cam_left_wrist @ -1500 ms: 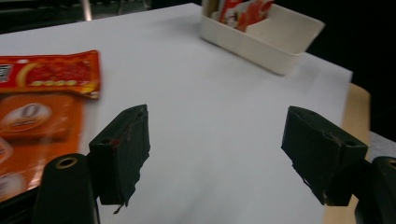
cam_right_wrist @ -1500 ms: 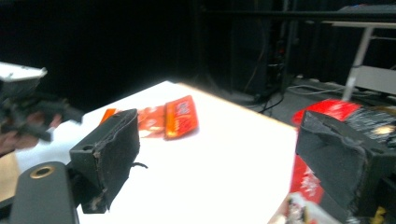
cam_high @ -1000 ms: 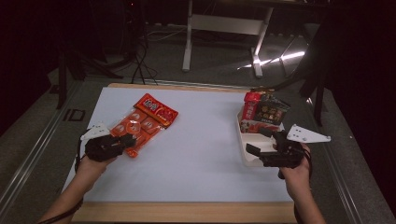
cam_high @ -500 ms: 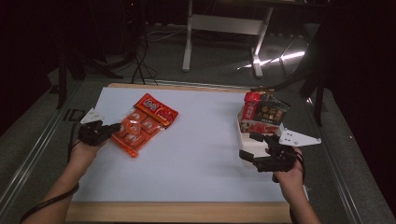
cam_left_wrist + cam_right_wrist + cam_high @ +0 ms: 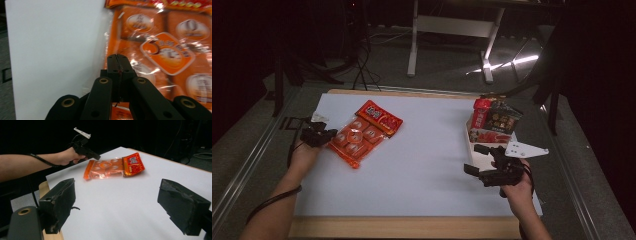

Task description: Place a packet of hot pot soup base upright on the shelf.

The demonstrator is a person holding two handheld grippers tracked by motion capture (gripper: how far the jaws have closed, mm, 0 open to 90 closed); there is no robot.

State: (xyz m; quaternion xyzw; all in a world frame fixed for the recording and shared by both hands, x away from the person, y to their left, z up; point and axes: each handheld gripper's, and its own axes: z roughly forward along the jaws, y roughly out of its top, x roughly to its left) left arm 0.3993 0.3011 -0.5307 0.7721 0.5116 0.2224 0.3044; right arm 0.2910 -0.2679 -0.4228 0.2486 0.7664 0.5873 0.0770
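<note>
An orange packet of round snacks (image 5: 357, 140) lies flat at the table's left, with a red packet (image 5: 379, 117) overlapping its far end. My left gripper (image 5: 318, 136) sits at the orange packet's left edge. In the left gripper view its jaws (image 5: 117, 58) are shut over the clear edge of that packet (image 5: 162, 50); I cannot tell whether they pinch it. My right gripper (image 5: 476, 159) hovers open over the bare white surface at the right, pointing left. Beyond its wide-apart jaws (image 5: 120, 195) lie both packets (image 5: 105, 168) and the left gripper (image 5: 97, 157).
A white tray (image 5: 469, 137) at the right edge, just behind my right gripper, holds upright snack packs, red and dark (image 5: 497, 120). The white mat (image 5: 422, 170) covers the table, with a wooden edge (image 5: 407, 227) at the front. Dark floor and stand legs lie beyond.
My left gripper has slid left off the orange packet to its edge. My right gripper has drawn back from the tray toward the front of the table.
</note>
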